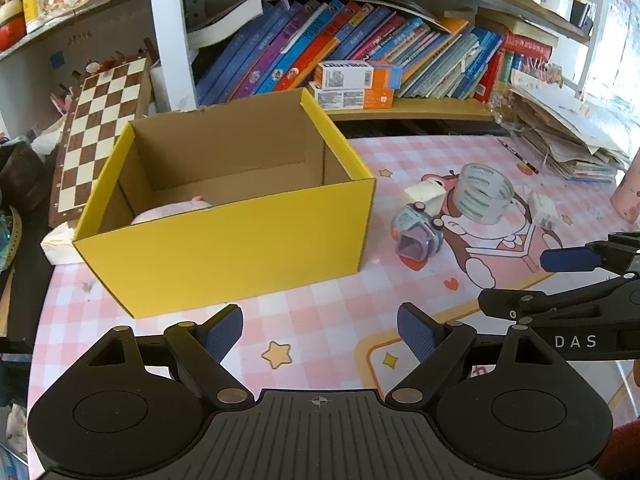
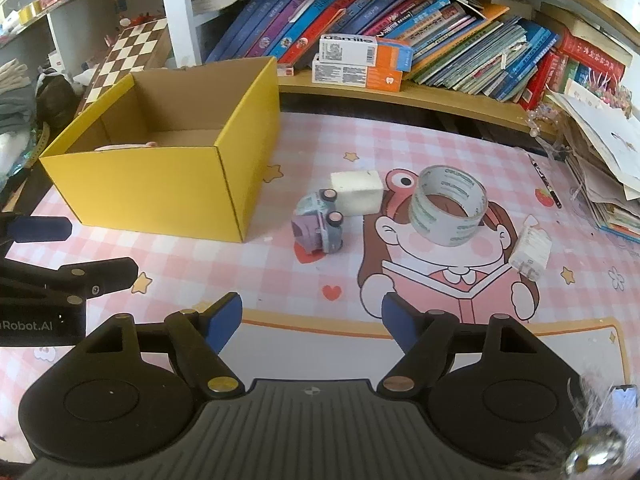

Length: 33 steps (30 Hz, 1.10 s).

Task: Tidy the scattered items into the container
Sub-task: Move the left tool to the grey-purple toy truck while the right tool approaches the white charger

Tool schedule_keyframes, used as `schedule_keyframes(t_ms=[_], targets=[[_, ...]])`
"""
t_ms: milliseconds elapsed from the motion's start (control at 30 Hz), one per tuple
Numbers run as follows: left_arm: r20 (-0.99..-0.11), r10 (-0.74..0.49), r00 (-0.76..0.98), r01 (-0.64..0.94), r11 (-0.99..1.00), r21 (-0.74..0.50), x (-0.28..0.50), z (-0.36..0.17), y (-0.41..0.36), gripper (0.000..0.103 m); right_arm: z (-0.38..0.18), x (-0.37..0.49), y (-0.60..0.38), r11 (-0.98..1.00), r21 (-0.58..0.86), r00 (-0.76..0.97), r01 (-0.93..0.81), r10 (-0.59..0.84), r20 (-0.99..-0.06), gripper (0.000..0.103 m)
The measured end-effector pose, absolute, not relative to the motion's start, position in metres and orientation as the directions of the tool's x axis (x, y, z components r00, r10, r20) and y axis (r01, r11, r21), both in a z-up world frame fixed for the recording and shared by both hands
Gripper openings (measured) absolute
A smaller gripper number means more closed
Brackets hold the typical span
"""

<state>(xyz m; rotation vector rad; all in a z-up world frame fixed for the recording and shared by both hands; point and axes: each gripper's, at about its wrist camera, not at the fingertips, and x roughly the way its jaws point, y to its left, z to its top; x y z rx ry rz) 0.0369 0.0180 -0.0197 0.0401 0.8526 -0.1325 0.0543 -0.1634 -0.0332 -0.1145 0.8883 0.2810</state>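
A yellow cardboard box [image 1: 224, 248] [image 2: 160, 196] stands open on the pink checked mat, with a pink soft item [image 1: 172, 212] [image 2: 124, 146] lying inside. To its right lie a small toy car [image 1: 418, 236] [image 2: 320, 224] on its side, a white block [image 1: 424, 198] [image 2: 356, 192], a roll of clear tape [image 1: 484, 194] [image 2: 446, 210] and a small white packet [image 1: 542, 208] [image 2: 530, 252]. My left gripper [image 1: 320, 330] hangs open in front of the box, nothing between its blue pads. My right gripper [image 2: 312, 320] is open too, empty, short of the toy car.
A low shelf of leaning books [image 1: 360, 48] and two orange-and-white cartons [image 2: 360, 64] runs behind the mat. A chessboard [image 1: 100, 128] leans at the back left. A heap of papers [image 2: 600, 160] crowds the right edge. A pink cup [image 1: 628, 196] stands at the far right.
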Motion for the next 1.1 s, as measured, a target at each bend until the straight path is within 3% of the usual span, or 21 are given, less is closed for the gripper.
schedule_keyframes(t_ms=[1100], targets=[[-0.788,-0.075,0.611,0.133,0.991,0.009,0.048,-0.028,-0.063,0.087,-0.044,0.073,-0.245,0.955,0.061,0.574,-0.29,0.225,-0.788,0.077]])
